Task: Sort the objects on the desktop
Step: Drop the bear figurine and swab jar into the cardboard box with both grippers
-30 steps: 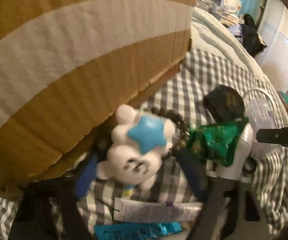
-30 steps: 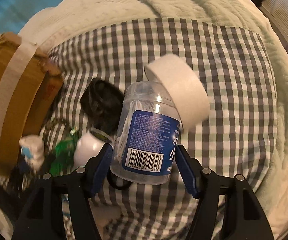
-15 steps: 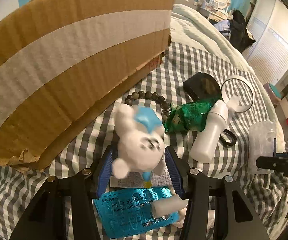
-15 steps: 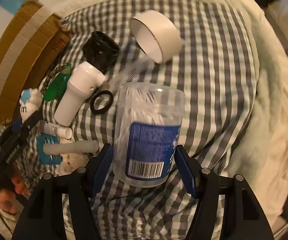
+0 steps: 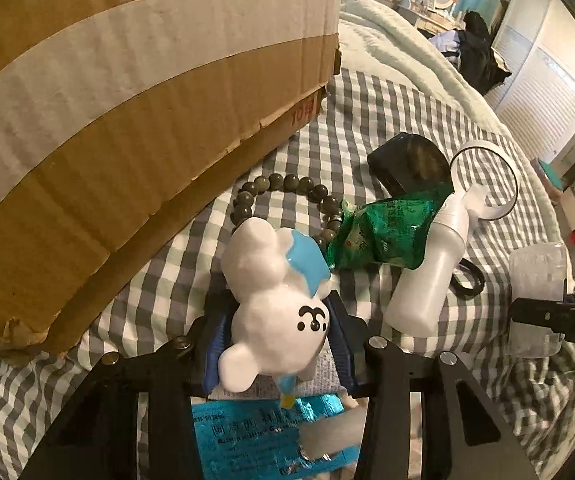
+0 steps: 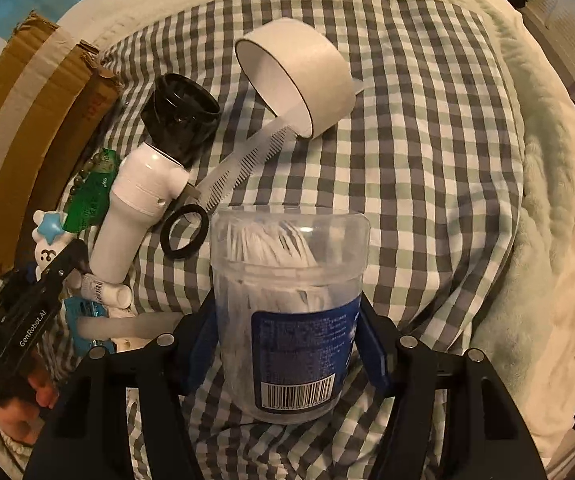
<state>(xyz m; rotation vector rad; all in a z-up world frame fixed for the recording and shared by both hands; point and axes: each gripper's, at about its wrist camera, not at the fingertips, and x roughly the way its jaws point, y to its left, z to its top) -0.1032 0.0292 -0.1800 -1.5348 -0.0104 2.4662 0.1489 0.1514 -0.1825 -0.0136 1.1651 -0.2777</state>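
Note:
A white toy figure with a blue star (image 5: 275,300) lies head towards me on the checked cloth, just in front of the cardboard box. My left gripper (image 5: 277,344) has the toy between its blue pads, which touch its sides while the jaws are still closing. In the right wrist view the toy (image 6: 47,240) and the left gripper (image 6: 63,260) show at the left edge, held by a hand. My right gripper (image 6: 287,344) is shut on a clear plastic jar of cotton swabs (image 6: 291,312) with a blue label. That jar (image 5: 537,292) also shows at the right of the left wrist view.
A large taped cardboard box (image 5: 127,100) stands at the left. Beside the toy lie a bead bracelet (image 5: 287,184), a green packet (image 5: 383,236), a white bottle (image 5: 431,280), a black lid (image 5: 411,160) and a blue sachet (image 5: 255,436). A tape roll (image 6: 299,76), a comb (image 6: 239,168) and a black ring (image 6: 183,236) lie farther on.
The left jaws have narrowed around the toy, which has turned head towards the camera. The right gripper has carried the jar away from the tape roll, towards the near side.

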